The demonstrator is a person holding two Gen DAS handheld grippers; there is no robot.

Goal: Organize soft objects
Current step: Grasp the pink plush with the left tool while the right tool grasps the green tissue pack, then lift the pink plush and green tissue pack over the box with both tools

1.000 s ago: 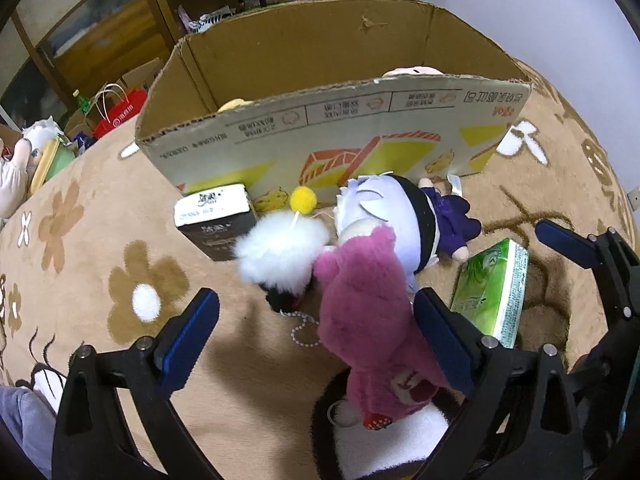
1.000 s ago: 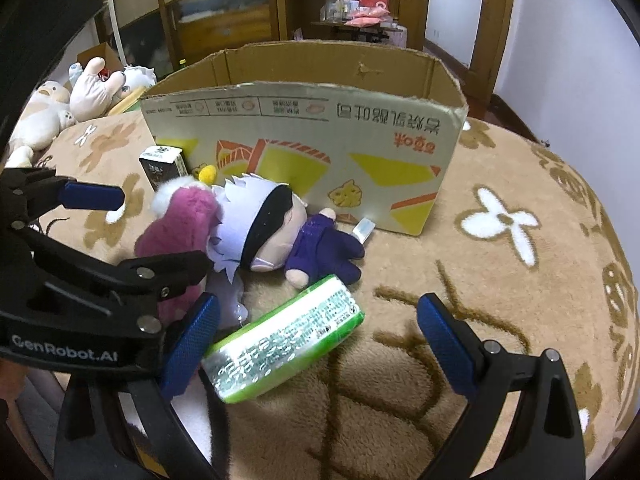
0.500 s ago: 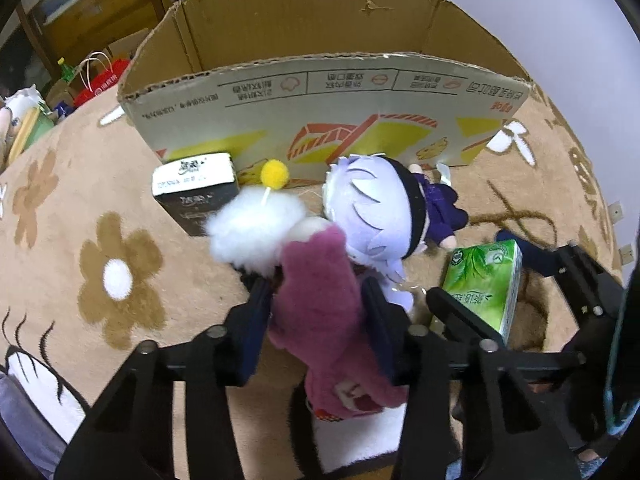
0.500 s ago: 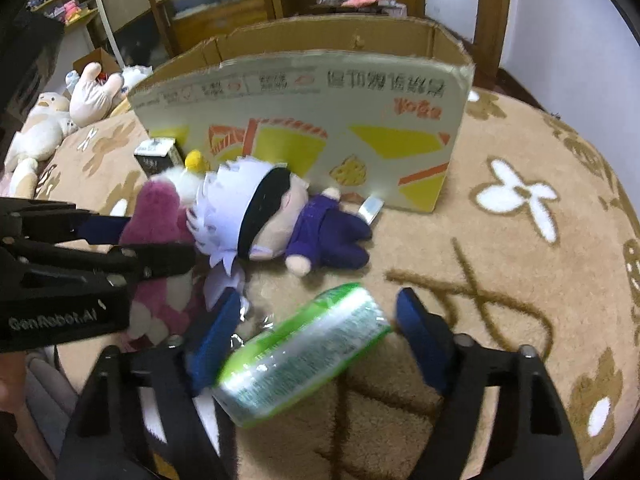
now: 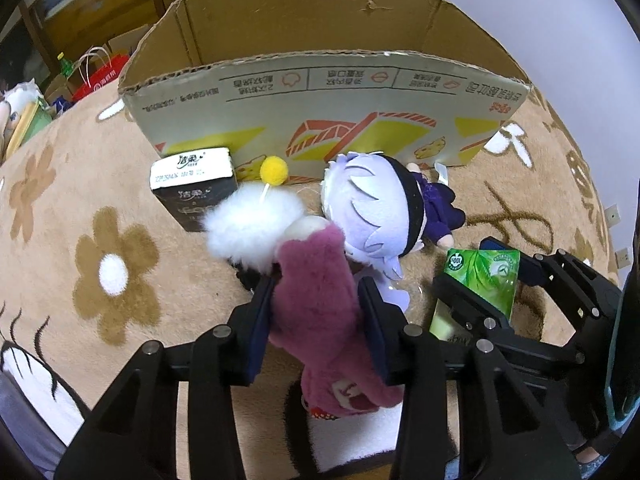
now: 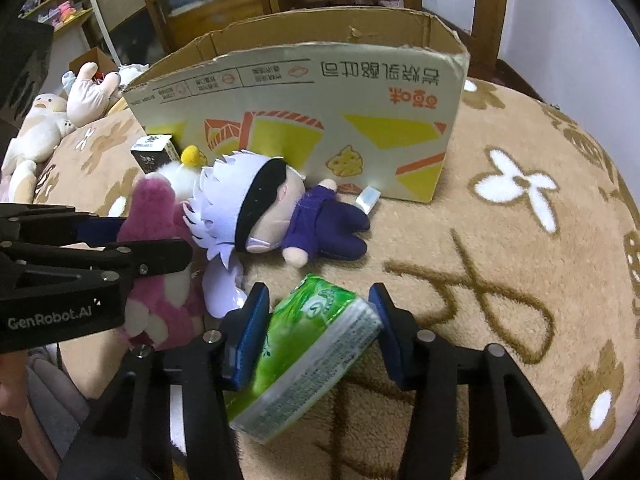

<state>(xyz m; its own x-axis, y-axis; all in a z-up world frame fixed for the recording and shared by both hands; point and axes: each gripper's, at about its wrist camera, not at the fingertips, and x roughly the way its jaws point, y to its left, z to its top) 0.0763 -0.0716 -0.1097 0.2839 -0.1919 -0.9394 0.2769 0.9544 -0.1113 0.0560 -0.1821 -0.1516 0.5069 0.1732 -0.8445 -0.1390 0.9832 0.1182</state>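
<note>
Black grippers (image 5: pixel 316 316), blue pads (image 6: pixel 256 320), silver screws.

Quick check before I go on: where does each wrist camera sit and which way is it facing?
Left wrist: on the left gripper, angled down at the pink plush it clamps; the right gripper shows at right.
Right wrist: on the right gripper, angled down at the green tissue pack between its just-closing jaws; the left gripper shows at left.
Shared: cardboard box, doll.

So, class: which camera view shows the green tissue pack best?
The right wrist view: the green tissue pack fills its foreground, whole, between that gripper's jaws. The left wrist view shows only its end, partly behind black gripper parts.
</note>
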